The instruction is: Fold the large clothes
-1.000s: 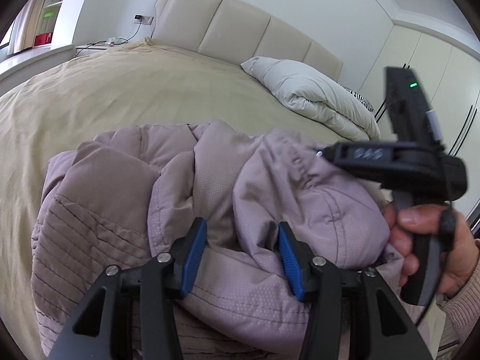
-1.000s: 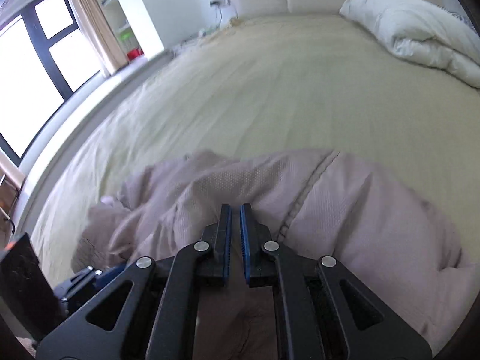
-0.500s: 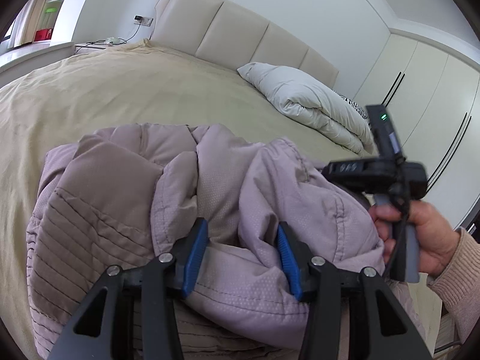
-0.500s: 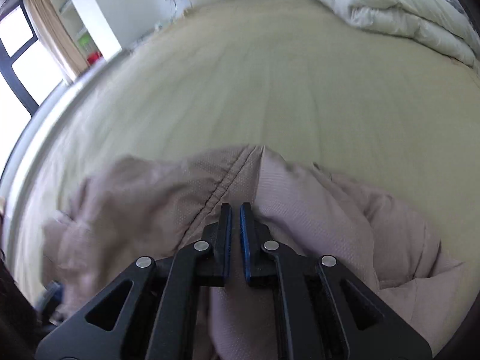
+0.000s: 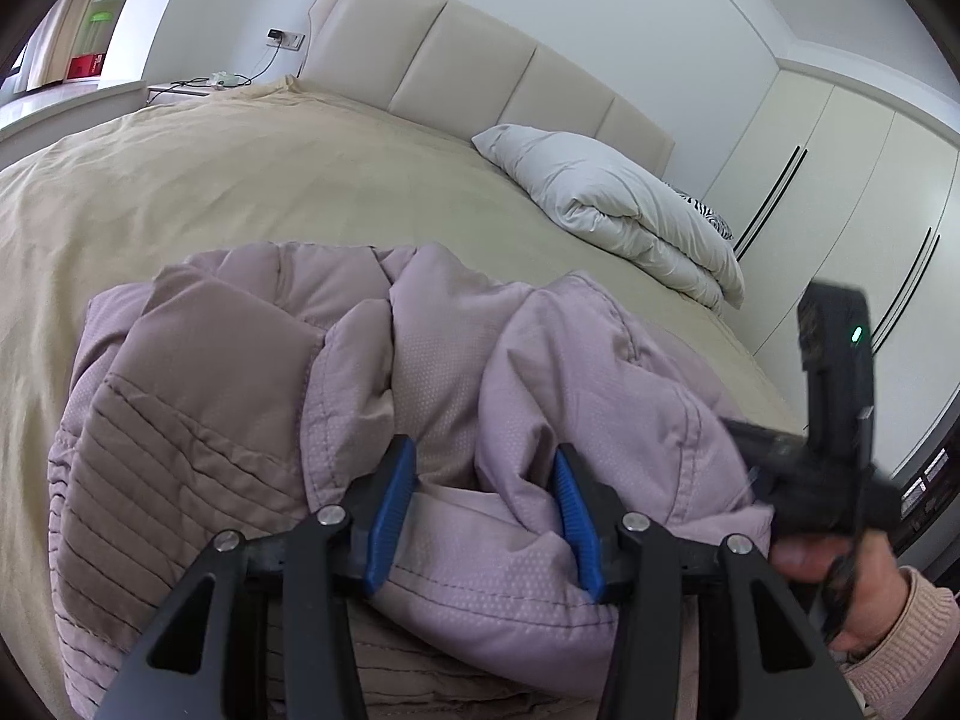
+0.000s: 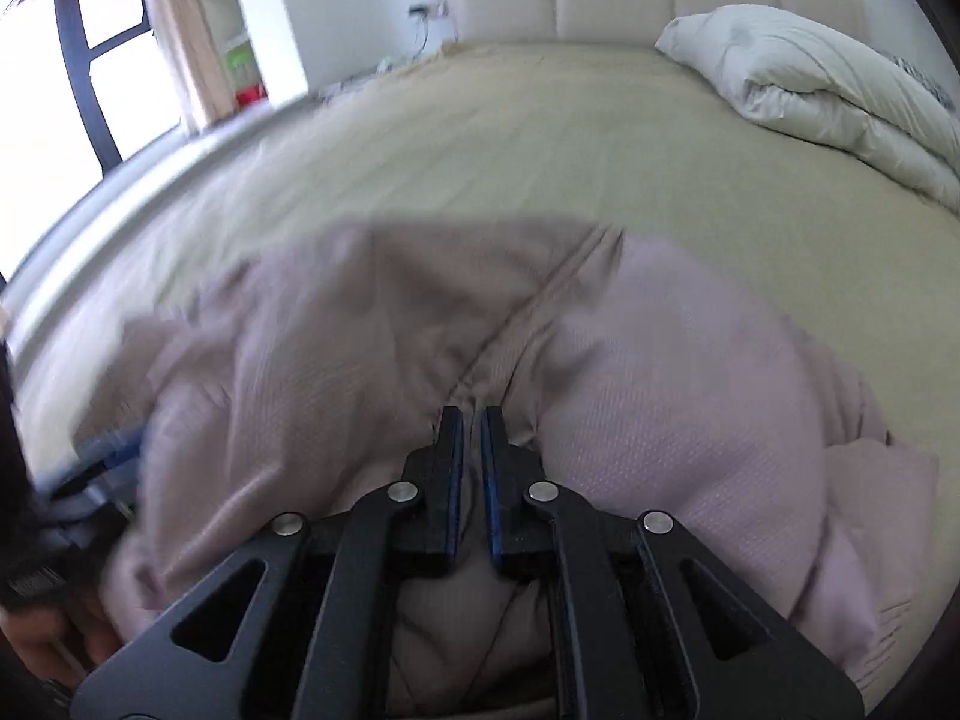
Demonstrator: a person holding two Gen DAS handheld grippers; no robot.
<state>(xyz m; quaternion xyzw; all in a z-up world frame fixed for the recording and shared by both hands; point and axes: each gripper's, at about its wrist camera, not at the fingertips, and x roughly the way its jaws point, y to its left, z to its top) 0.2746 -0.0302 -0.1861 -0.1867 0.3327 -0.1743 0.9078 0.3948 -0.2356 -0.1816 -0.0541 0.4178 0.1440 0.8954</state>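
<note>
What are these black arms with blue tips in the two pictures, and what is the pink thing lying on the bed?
They are two hand-held grippers; a person holds one in each hand, and a camera on each looks along its fingers. The left gripper has its blue pads on either side of a bunched fold of a pink padded jacket lying on the bed. The right gripper is pinched shut on the jacket fabric. A folded white duvet lies near the headboard.
</note>
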